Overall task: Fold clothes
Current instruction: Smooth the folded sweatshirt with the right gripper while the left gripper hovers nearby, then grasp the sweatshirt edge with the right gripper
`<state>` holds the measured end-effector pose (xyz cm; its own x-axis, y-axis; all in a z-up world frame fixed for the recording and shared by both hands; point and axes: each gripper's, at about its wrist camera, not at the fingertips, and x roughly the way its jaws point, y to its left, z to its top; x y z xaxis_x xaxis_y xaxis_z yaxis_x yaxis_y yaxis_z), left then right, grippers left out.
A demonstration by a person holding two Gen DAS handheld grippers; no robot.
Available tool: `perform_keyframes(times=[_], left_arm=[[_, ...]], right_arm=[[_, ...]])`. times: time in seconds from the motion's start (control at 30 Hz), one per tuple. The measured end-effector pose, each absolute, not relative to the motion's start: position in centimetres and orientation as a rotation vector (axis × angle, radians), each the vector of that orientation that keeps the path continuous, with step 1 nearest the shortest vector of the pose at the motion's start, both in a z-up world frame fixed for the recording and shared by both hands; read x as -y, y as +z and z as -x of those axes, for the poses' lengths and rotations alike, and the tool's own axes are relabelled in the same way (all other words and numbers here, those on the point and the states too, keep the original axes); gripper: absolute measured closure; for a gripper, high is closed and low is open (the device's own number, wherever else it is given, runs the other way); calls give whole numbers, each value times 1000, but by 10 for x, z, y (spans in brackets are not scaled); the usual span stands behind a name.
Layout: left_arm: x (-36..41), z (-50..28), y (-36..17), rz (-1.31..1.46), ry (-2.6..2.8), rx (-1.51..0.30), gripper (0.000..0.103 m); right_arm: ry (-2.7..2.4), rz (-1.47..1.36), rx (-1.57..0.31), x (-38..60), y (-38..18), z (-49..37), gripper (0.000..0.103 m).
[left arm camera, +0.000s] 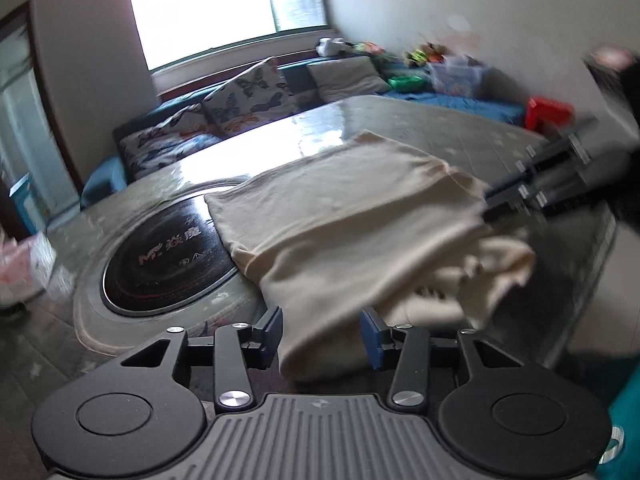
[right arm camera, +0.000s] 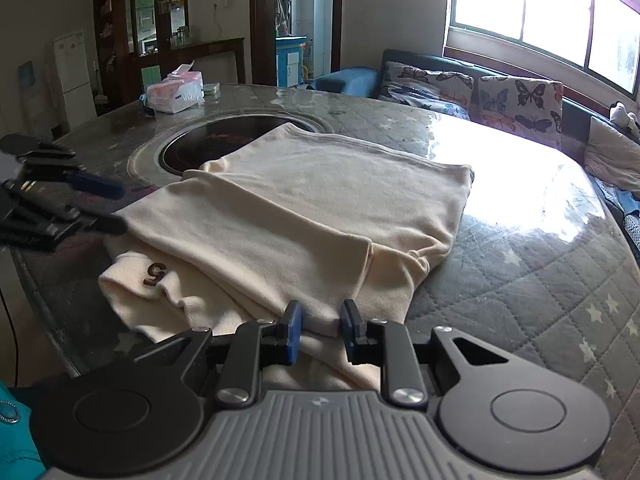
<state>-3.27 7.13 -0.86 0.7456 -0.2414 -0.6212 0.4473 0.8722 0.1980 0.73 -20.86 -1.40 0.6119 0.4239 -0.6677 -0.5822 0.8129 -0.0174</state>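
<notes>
A cream garment [left arm camera: 360, 208] [right arm camera: 300, 208] lies folded in layers on the round table [right arm camera: 520, 280], with a brown "5" mark [right arm camera: 154, 274] on its lower layer. My left gripper [left arm camera: 322, 336] stands open at the near edge, a thick fold of the cloth lying between its fingers. In the right wrist view the left gripper [right arm camera: 114, 208] sits at the garment's left edge, jaws apart. My right gripper [right arm camera: 320, 330] is open a little, with a cloth fold lying loosely between its blue pads. In the left wrist view the right gripper [left arm camera: 492, 204] is blurred at the garment's right edge.
A black inset hob [left arm camera: 168, 256] [right arm camera: 208, 140] sits in the table's middle, partly under the garment. A tissue pack [right arm camera: 176, 92] stands at the far edge. A sofa with butterfly cushions [right arm camera: 500, 96] runs under the window. A teal sleeve [right arm camera: 16, 440] shows low left.
</notes>
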Motion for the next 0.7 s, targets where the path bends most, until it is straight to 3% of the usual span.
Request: perform_keyframes(times=[0.1,0.2,0.47,0.53,0.6,0.7], left_arm=[[-61,44,-15,-421,-436,-603,56],[-48,49,-24,-483,-473,-575,56],[-25,47,-38,-556,-536,-505,57],[-25,43,-38,-528,-547,-507,64],[-27,38,-36,-495,-551,-512,77],[-32,27,-29,-425,-548,-522,90]], right_arm=[[592,267,-693,210,-9,-3,78],[594,300,-679,212,-3,5,60],[635,411,-657,218,5,25,42],[658,450,-652,217,5,32,34],[680,491,-640,216,5,38,28],[724,527,-628,212,2,43,26]])
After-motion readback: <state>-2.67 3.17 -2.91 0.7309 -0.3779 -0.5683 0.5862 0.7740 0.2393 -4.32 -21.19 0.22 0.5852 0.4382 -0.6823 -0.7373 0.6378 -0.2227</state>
